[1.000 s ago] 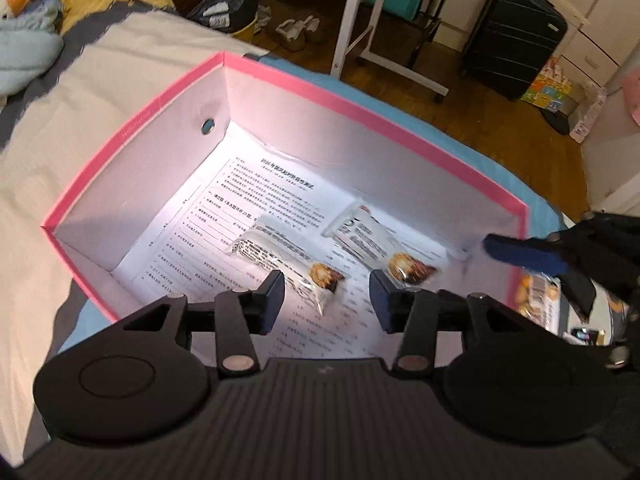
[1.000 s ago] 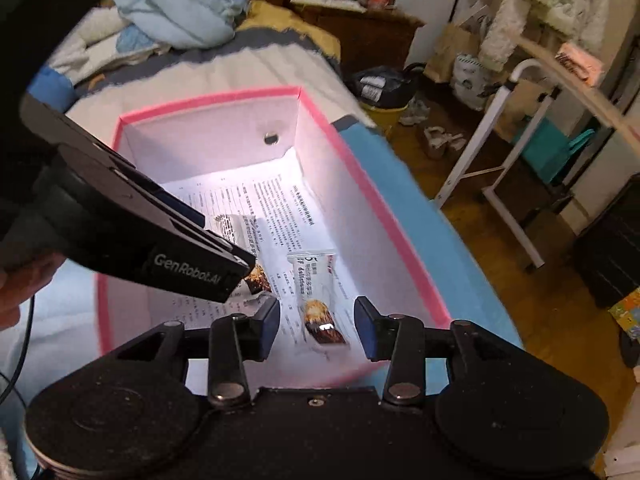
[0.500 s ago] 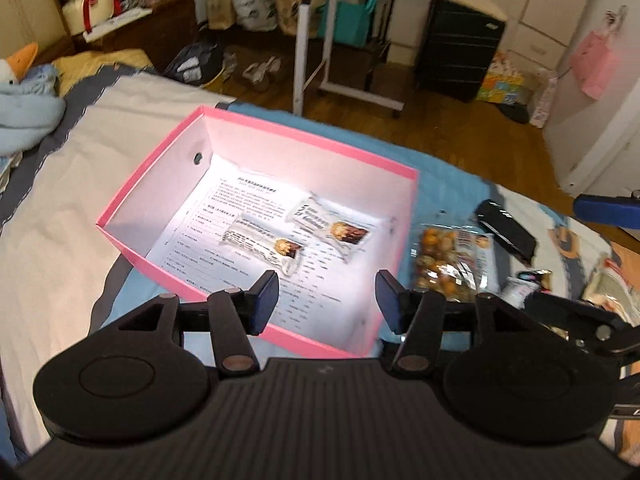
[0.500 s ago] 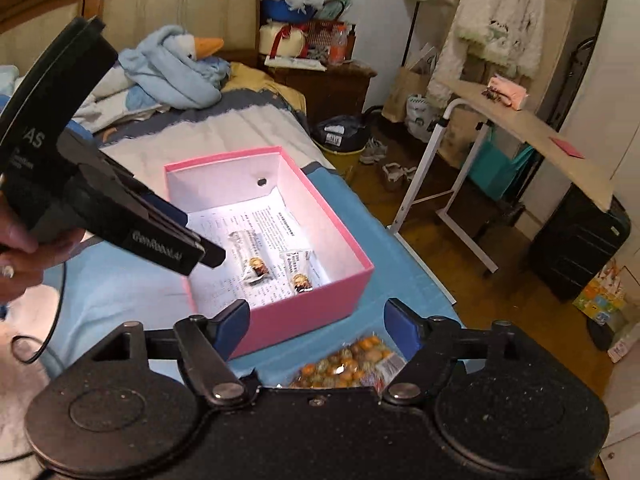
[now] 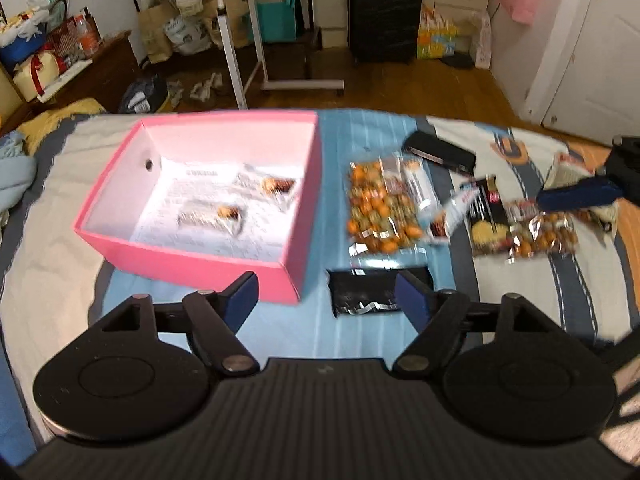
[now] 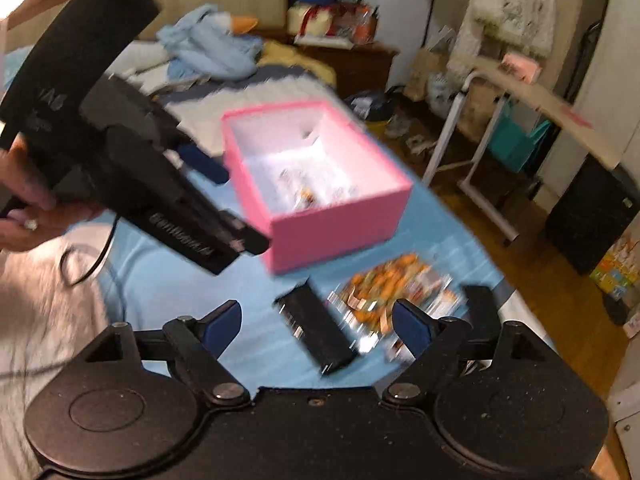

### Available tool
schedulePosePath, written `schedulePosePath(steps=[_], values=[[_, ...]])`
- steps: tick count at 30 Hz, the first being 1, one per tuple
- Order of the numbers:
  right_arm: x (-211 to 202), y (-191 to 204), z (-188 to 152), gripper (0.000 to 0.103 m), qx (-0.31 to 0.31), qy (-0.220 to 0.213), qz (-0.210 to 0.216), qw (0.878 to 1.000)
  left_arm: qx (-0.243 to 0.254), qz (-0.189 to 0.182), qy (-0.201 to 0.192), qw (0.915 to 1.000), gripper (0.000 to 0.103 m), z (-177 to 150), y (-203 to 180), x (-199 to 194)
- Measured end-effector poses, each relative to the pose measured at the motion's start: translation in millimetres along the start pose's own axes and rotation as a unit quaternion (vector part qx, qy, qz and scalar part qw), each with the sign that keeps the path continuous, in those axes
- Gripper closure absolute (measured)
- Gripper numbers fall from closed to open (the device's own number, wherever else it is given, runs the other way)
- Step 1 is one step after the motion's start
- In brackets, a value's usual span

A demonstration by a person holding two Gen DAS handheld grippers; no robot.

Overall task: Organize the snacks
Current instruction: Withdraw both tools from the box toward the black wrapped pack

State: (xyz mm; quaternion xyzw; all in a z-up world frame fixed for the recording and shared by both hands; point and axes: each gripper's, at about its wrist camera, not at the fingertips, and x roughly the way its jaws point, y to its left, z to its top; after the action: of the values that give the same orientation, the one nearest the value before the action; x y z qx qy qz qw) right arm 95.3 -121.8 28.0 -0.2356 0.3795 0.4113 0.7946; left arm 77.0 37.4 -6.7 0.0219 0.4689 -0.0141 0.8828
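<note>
On the bed, the pink box (image 5: 192,258) sits open with two small wrapped snack bars (image 5: 212,216) lying on a printed sheet on its floor, so the sorting is started but far from finished. Just right of the box, on the blue bedding (image 5: 340,340), most of the snacks lie loose: a clear bag of orange and green nuts (image 5: 376,208), a white bar (image 5: 420,186) partly on top of it, a black packet (image 5: 376,292) nearest the left gripper, a black-and-yellow packet (image 5: 486,216), a second foil bag of nuts (image 5: 548,236), and a dark flat pack (image 5: 440,152) farther back. Blur hides the labels, and I cannot tell exactly how many pieces overlap in the pile.

Both tools are empty. The left gripper (image 5: 328,296) hangs above the bedding between the box and the black packet with its jaws spread wide, touching nothing. The right gripper (image 6: 316,318) is also spread wide, hovering over the black packet (image 6: 316,332) and the nut bag (image 6: 384,284), with nothing between its pads. From the left view, one blue fingertip (image 5: 576,196) of the right tool shows over the far snacks.

By my reckoning roughly a quarter of the job is done: two items boxed, six or so waiting. The black packet looks the likeliest next pick, lying flat and apart from the pile
</note>
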Motion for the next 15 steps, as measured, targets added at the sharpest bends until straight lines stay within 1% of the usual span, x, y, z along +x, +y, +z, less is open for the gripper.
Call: schedulePosePath(steps=[1,3,5,7,11,13,15], values=[[2.4,1.6,-5.9,0.015,0.002,0.005,0.004,1.000,0.001,0.000,0.005,1.0000,0.025,-1.7,-3.1,3.5],[7.5,4.0,-16.8,0.015,0.002,0.013,0.009,1.000,0.009,-0.005,0.014,0.9998,0.017,-5.3,-9.4,12.2],[16.6,3.2,-25.0,0.014,0.002,0.018,0.016,1.000,0.017,0.002,0.020,0.9996,0.016,-9.0,-15.9,21.7],[26.9,1.2,-33.6,0.011,0.006,0.023,0.026,0.999,0.028,0.008,0.030,0.9991,0.016,-13.2,-22.5,32.9],[47.3,0.2,-54.7,0.010,0.002,0.011,0.039,0.999,0.026,0.016,0.029,0.9991,0.016,-21.6,-26.2,56.3],[61.8,1.3,-66.4,0.010,-0.005,0.003,0.039,0.999,0.023,0.014,0.030,0.9992,0.016,-26.3,-26.1,69.3],[77.9,-1.4,-75.7,0.010,-0.014,0.006,0.035,0.999,0.023,0.005,0.043,0.9988,0.016,-30.6,-25.2,84.3]])
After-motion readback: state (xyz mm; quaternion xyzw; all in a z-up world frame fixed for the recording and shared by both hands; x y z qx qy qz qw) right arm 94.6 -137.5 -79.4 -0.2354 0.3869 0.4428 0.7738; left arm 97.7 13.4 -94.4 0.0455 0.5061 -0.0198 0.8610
